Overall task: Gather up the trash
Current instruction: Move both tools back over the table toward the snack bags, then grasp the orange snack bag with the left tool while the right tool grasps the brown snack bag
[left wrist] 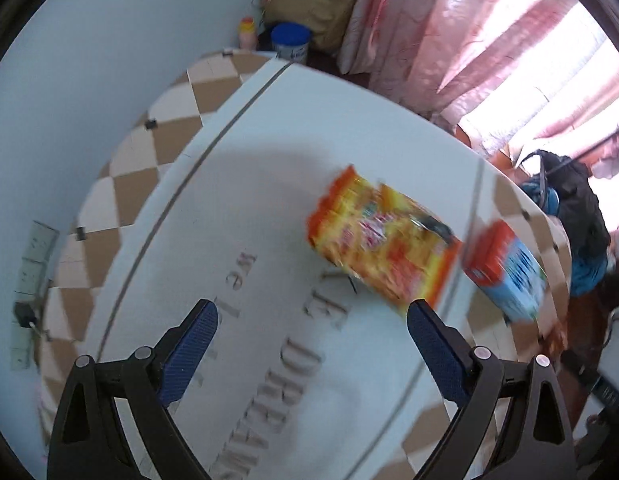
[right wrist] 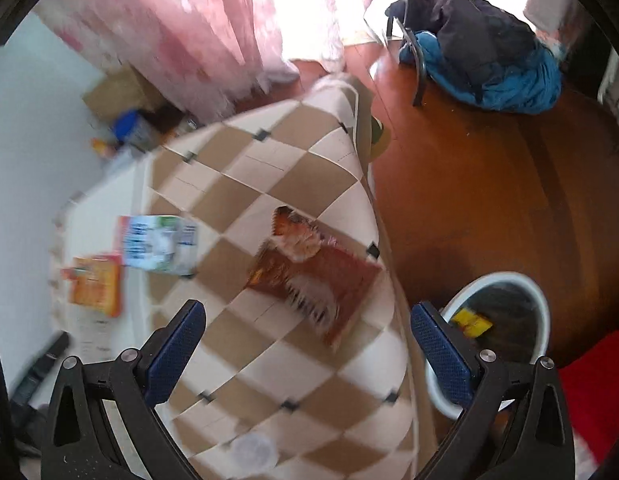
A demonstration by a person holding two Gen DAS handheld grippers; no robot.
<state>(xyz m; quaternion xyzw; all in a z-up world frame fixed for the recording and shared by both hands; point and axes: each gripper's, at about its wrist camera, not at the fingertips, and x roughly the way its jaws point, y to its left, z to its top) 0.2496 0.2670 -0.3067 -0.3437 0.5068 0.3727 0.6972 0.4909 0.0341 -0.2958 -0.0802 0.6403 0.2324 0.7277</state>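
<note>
A yellow-orange snack wrapper (left wrist: 383,240) lies on the white mat, with a blue-and-red carton (left wrist: 505,270) to its right. My left gripper (left wrist: 311,314) is open and empty, a little short of the wrapper. In the right wrist view a brown snack bag (right wrist: 315,276) lies on the checkered cloth near the table's right edge. My right gripper (right wrist: 307,318) is open and empty just in front of it. The carton (right wrist: 159,244) and the yellow-orange wrapper (right wrist: 95,286) lie to the left. A white trash bin (right wrist: 505,320) on the floor holds a yellow wrapper (right wrist: 471,322).
The table has a brown-and-cream checkered cloth (right wrist: 245,168) and a white mat with lettering (left wrist: 269,240). A chair with dark and blue clothes (right wrist: 481,56) stands on the wooden floor. Pink curtains (left wrist: 469,40), a cardboard box and a blue-lidded tub (left wrist: 291,42) are beyond the table.
</note>
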